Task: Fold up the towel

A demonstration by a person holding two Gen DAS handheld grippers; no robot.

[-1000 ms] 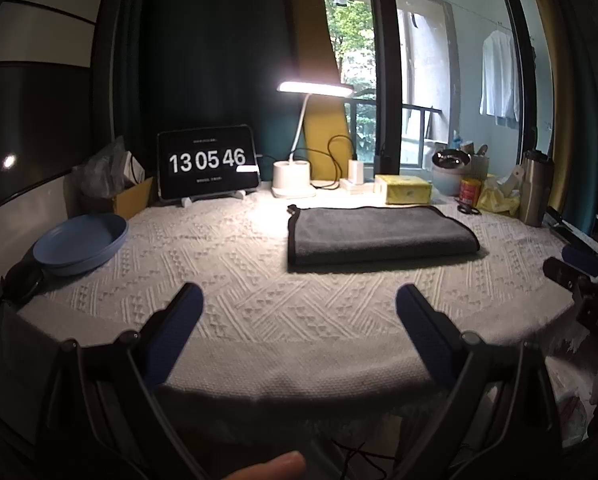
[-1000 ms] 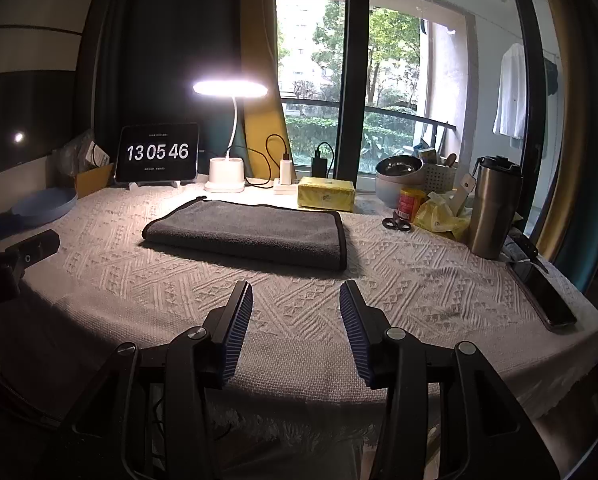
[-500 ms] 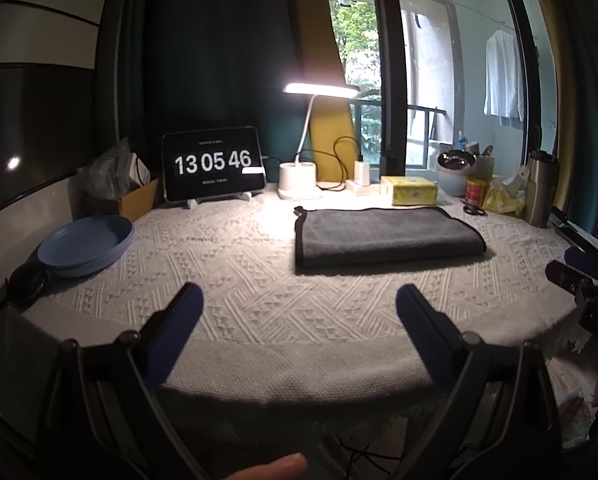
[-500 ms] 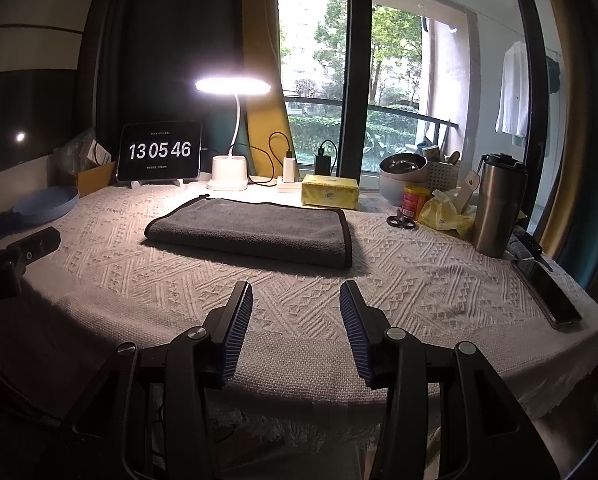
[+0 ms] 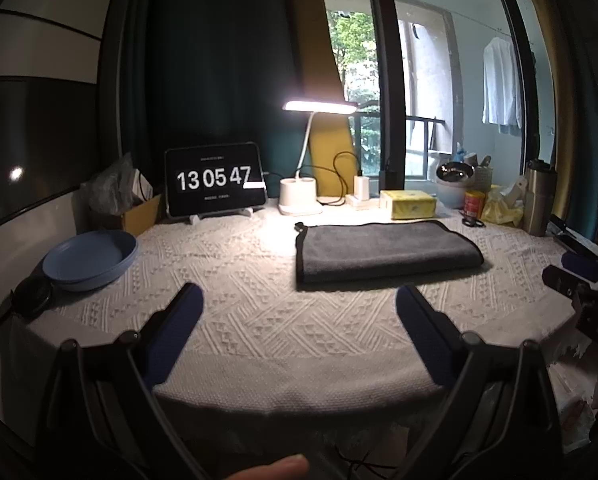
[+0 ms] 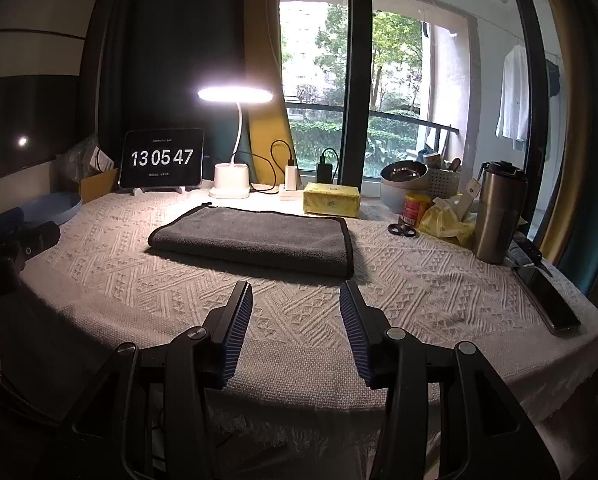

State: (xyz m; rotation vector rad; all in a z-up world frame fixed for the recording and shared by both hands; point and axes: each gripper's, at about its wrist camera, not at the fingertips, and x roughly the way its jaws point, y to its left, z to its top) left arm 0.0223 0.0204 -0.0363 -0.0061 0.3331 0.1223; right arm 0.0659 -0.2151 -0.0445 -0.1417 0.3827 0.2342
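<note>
Towel (image 5: pixel 383 249) lies folded mid-table, under the lamp (image 5: pixel 319 107). Left gripper (image 5: pixel 297 300) gapes wide and empty; right gripper (image 6: pixel 296 296) narrower, empty. Plate (image 5: pixel 89 258) left, tumbler (image 6: pixel 497 212) and scissors (image 6: pixel 401 230) right.

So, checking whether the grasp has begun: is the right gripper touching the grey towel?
Apart. The right wrist view shows the right gripper open, with bare white tablecloth between its fingers and the towel.

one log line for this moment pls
towel: folded, flat on table | left tongs: open, empty, short of towel | right tongs: open, empty, short of towel
</note>
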